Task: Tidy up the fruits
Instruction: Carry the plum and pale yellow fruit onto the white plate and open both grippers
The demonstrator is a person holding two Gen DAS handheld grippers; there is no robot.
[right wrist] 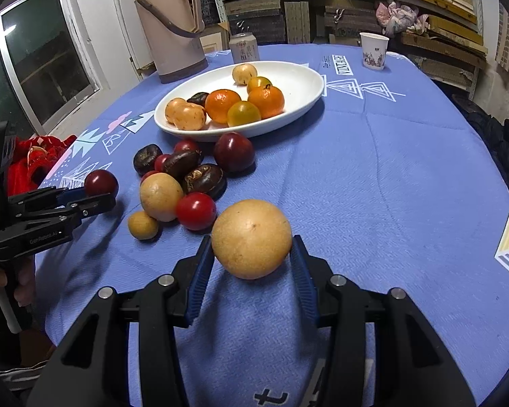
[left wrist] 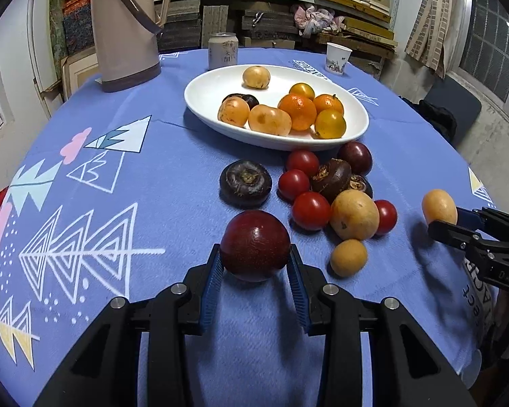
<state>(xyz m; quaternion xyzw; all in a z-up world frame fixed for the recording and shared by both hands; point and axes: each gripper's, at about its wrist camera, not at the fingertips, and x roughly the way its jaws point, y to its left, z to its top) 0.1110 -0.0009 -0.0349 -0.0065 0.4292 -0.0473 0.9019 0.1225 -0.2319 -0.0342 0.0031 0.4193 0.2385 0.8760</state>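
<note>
You have both tools loaded: your left tool (left wrist: 255, 262) is clamped on a dark red plum (left wrist: 255, 245), blue pads pressing on either side, and your right tool (right wrist: 251, 250) is gripping a pale yellow fruit (right wrist: 251, 238) the same way. Both fruits look lifted just clear of the blue tablecloth (left wrist: 173, 156), judging by the shadows beneath them. The white dish (left wrist: 203, 93) sits further back on the table, already holding oranges, yellow tomatoes and tan fruits, with bare space along its far side. Between you and it lies the loose pile (left wrist: 332, 186): red tomatoes, dark chestnut-like pieces, another plum. So carry high enough to pass over that heap, not through it. I'd bring one tool in at a time, so the two don't crowd each other over the dish. Aim for the bare white patch, lower until the fruit nearly touches, then ease the pads apart; round fruit will roll, so let it settle against its neighbours, and keep your squeeze gentle on that plum
</note>
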